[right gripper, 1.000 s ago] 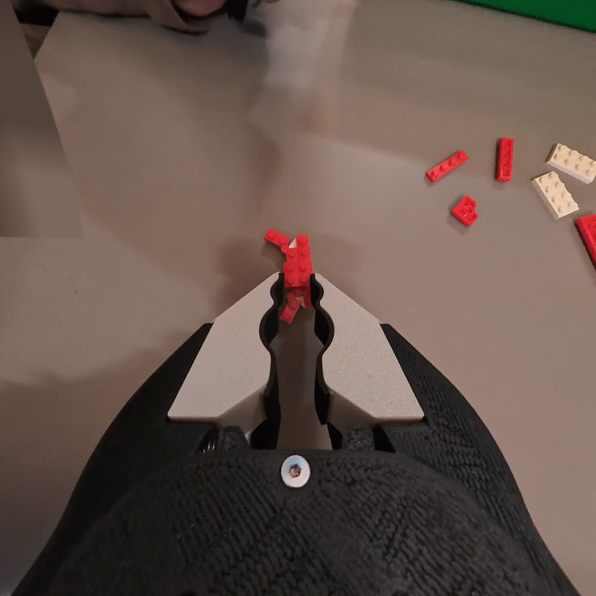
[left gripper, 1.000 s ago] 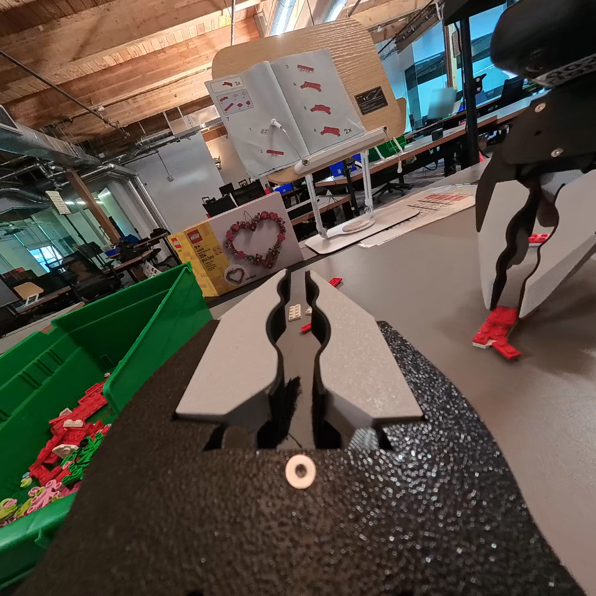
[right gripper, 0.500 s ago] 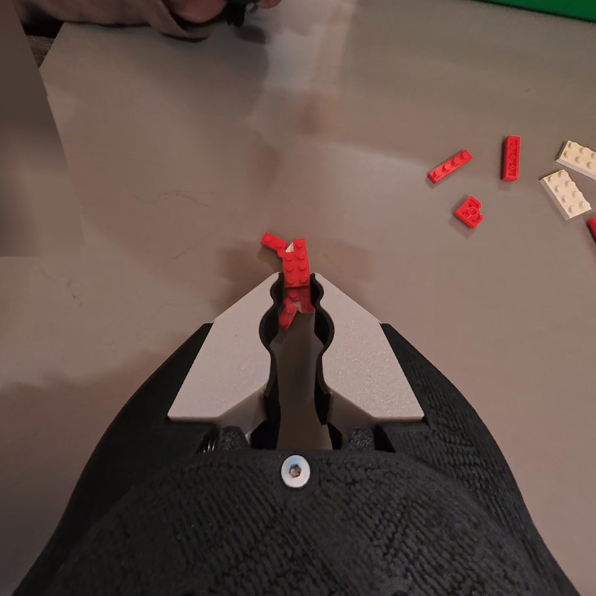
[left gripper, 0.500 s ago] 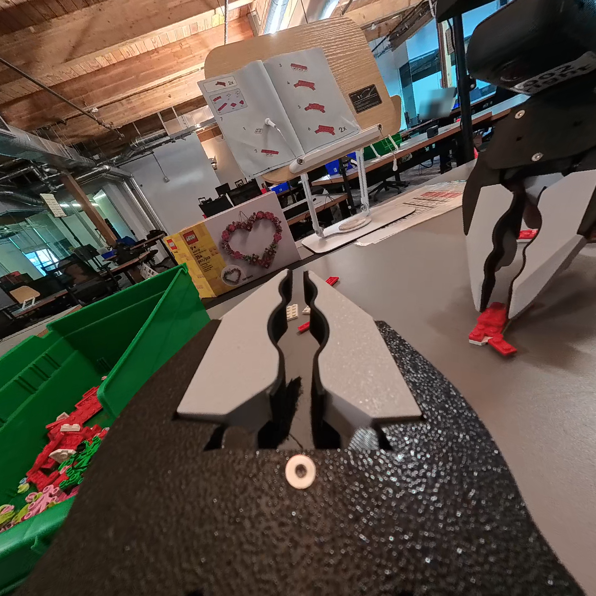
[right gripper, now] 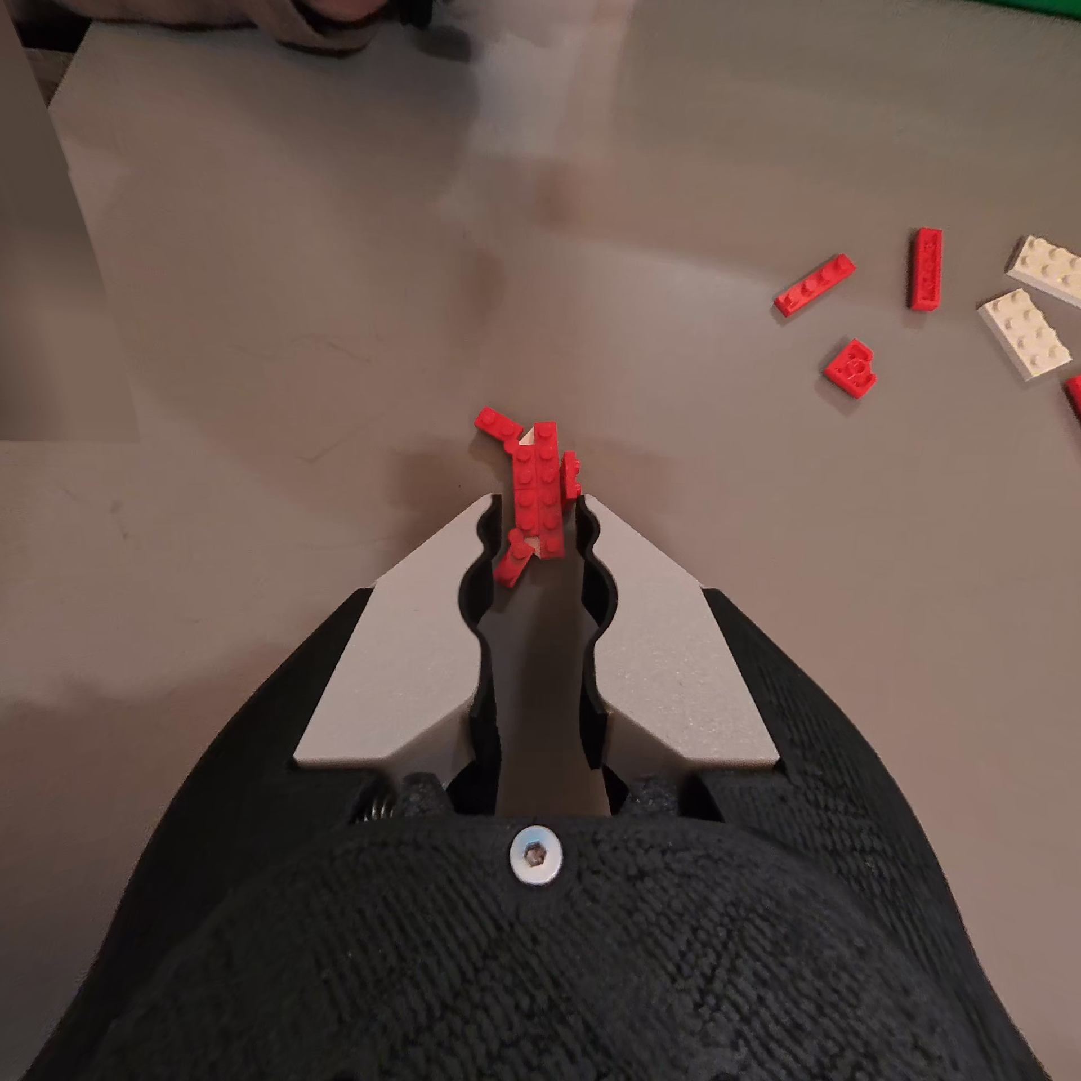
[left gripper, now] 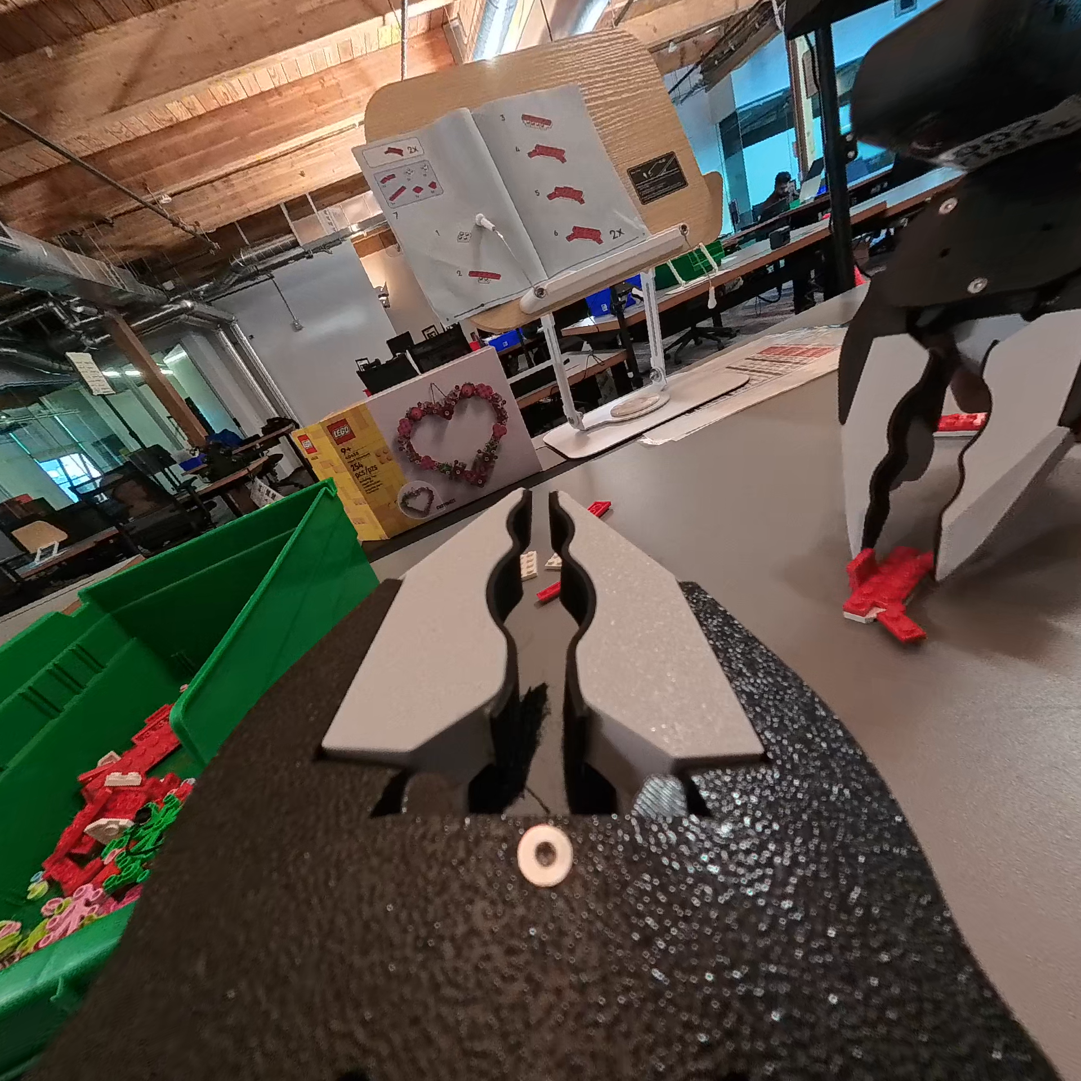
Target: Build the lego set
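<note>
At the centre of the right wrist view, the right tongs [right gripper: 538,497] stand slightly parted around the red lego assembly [right gripper: 537,491], which lies on the grey table [right gripper: 292,292]; whether the tips press it cannot be told. Loose red plates [right gripper: 814,285] and cream plates [right gripper: 1025,342] lie at the right edge. In the left wrist view, the left tongs [left gripper: 541,500] show a narrow gap, holding nothing. A green bin [left gripper: 193,614] of pieces sits lower left, an instruction booklet [left gripper: 497,205] on a stand top centre.

An open-plan office in a converted loft: rows of desks [left gripper: 778,257] and office chairs [left gripper: 146,503] (dark, on wheels) under wooden ceiling beams [left gripper: 175,88] and bare ducts [left gripper: 117,286].
</note>
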